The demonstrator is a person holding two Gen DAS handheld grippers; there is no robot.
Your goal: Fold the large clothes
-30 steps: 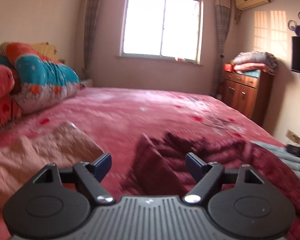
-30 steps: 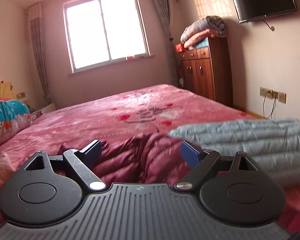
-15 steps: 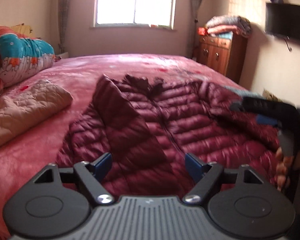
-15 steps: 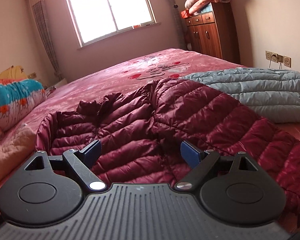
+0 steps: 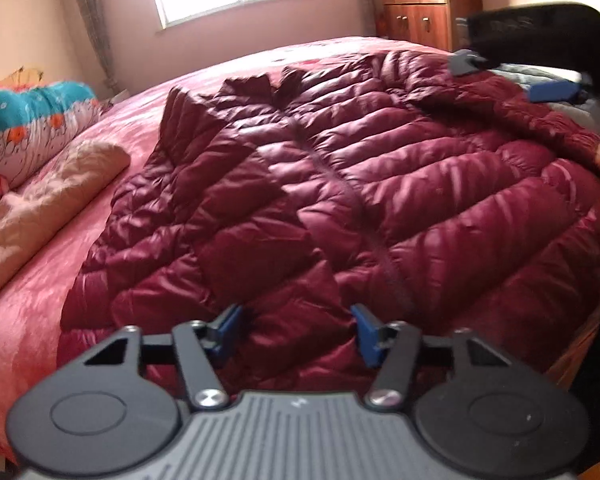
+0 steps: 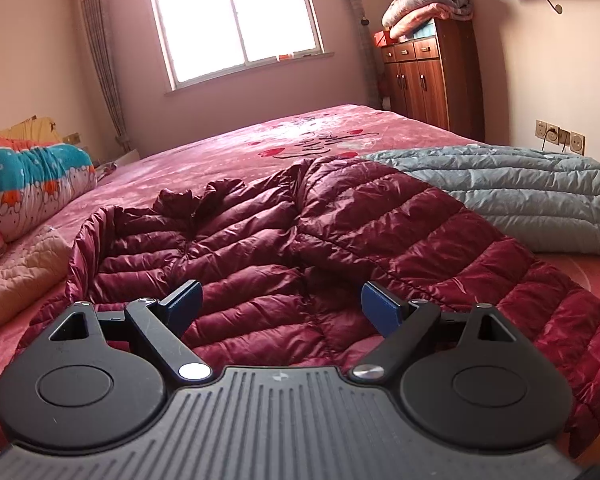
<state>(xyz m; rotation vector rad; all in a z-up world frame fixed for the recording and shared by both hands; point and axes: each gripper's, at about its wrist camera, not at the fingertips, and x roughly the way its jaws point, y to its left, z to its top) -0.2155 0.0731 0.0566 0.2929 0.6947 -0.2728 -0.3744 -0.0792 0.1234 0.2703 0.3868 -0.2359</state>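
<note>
The left gripper has its blue pads partly apart, the jaws having just been closing; jacket fabric lies between them, though whether the pads press on it is hard to tell. The right gripper stands wide apart, holding nothing, hovering over the jacket's lower part. A second ago the left view showed mostly window and wall — now it looks down on the jacket, much nearer. The maroon puffer jacket lies spread front-up on the pink bedspread, collar toward the window, hem just ahead of both grippers — one sleeve overlaps a grey quilted jacket.
</note>
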